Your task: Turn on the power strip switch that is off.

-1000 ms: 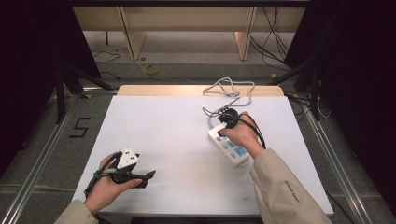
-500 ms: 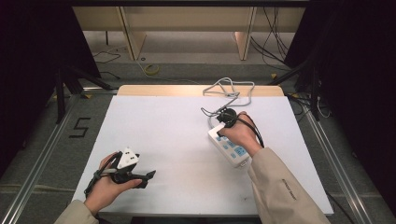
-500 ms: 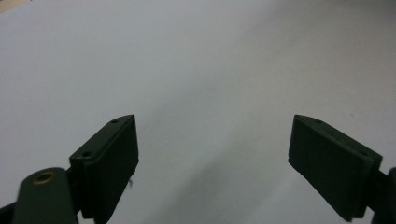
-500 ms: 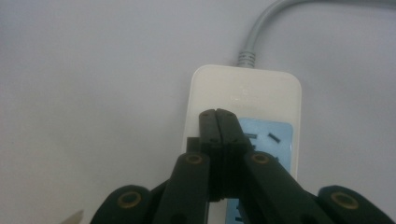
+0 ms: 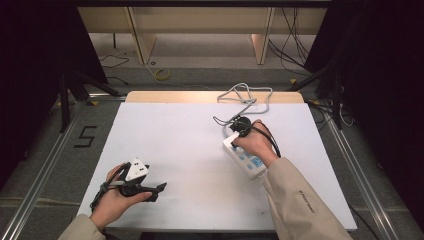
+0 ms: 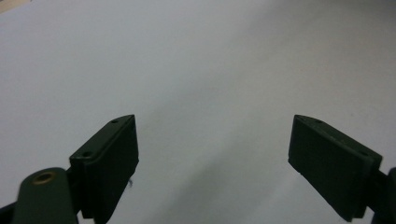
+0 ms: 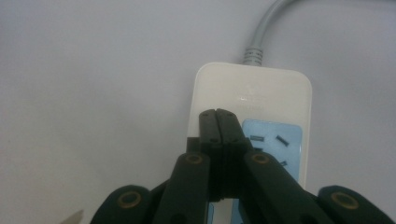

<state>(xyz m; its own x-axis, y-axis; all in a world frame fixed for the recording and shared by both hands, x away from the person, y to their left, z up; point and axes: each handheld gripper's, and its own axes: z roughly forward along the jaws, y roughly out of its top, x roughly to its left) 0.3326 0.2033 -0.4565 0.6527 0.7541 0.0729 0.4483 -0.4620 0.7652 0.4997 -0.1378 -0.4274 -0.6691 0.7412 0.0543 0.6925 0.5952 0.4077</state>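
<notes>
Right claw (image 7: 217,114) pinched shut, empty, tips over the power strip (image 7: 252,100) near its cord end, right side of the tabletop (image 5: 175,130). Looks like a switch press: go straight down, light force. Left claw (image 6: 212,154) wide open, idle; could steady the strip.

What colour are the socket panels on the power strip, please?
Light blue on the white power strip, clearest in the right gripper view.

A large dark numeral "5" (image 5: 86,136) is marked on the grey floor just left of the surface. Small lettering on the person's sleeve (image 5: 306,196) is too tiny to read.
</notes>
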